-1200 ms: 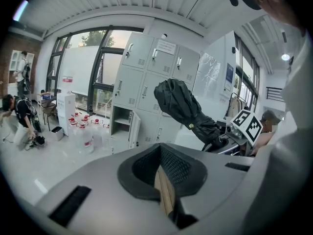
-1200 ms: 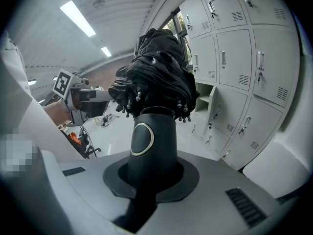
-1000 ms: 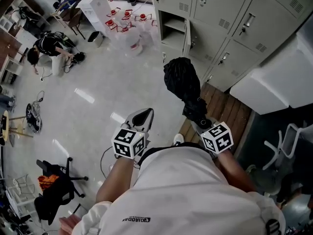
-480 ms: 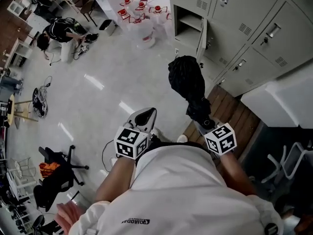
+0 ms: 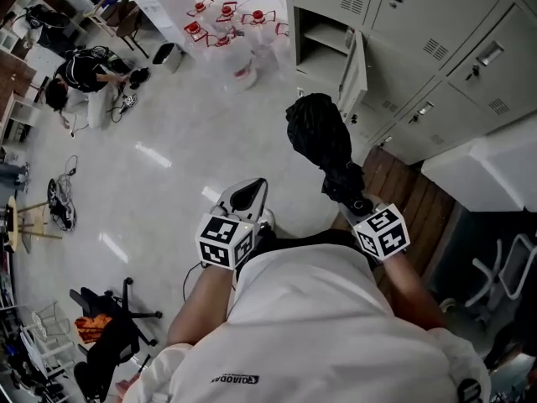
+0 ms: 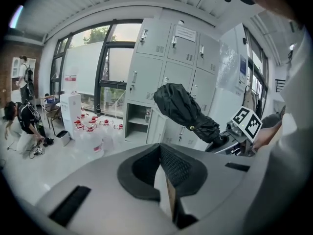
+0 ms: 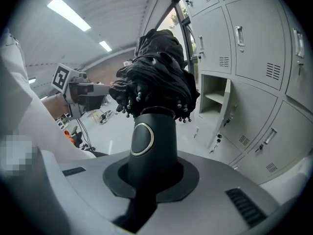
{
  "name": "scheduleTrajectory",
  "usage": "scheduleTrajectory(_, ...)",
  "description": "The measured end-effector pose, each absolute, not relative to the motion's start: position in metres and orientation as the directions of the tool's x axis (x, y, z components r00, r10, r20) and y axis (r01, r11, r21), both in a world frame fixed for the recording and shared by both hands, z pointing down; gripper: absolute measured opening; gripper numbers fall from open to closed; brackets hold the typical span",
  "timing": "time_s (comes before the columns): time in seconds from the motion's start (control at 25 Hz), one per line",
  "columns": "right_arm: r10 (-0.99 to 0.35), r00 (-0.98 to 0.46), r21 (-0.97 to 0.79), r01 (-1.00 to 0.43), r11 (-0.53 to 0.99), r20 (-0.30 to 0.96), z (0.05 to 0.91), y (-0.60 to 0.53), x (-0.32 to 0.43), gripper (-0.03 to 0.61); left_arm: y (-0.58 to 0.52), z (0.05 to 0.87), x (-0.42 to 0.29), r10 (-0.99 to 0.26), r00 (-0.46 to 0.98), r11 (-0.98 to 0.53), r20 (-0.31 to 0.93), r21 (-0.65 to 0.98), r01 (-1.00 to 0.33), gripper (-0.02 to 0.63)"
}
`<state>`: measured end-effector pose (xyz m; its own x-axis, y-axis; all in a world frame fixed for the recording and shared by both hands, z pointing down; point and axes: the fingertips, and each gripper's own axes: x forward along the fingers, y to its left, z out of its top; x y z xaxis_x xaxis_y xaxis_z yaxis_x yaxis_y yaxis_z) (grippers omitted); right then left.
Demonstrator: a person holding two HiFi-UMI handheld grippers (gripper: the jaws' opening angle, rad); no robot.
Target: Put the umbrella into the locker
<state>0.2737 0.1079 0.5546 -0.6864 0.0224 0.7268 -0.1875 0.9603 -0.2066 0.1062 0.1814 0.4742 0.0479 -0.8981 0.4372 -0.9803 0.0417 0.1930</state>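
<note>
Head view: jugs (image 5: 245, 64) near open locker (image 5: 322, 39)

One brand name can be read: "QIAODAN", printed small and dark, seen upside down, low on the back of the person's white shirt (image 5: 336, 326). A paper notice (image 6: 186, 33) is fixed to an upper locker (image 6: 182, 50), but its print is too small to be read. A blue poster (image 6: 243, 68) and the red labels on the water bottles (image 6: 95, 143) are likewise illegible. Black-and-white square codes, without letters, are carried on the left marker cube (image 5: 225, 240) and the right marker cube (image 5: 382, 231).
</note>
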Motion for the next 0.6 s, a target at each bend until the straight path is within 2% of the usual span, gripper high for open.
scheduleTrajectory(0.32,-0.031,-0.697,-0.278,-0.326,0.904,0.716,0.584,0.119,0.153,0.064,0.161,0.502,-0.024,-0.887,0.166,-0.093,0.432,0.186,-0.978,0.014)
scheduleTrajectory(0.6,-0.111,-0.676,-0.25,-0.413,0.876,0.728,0.576,0.119,0.094,0.064,0.148,0.502,-0.088,-0.881,0.26,-0.191,0.394,0.207,-0.96,0.014)
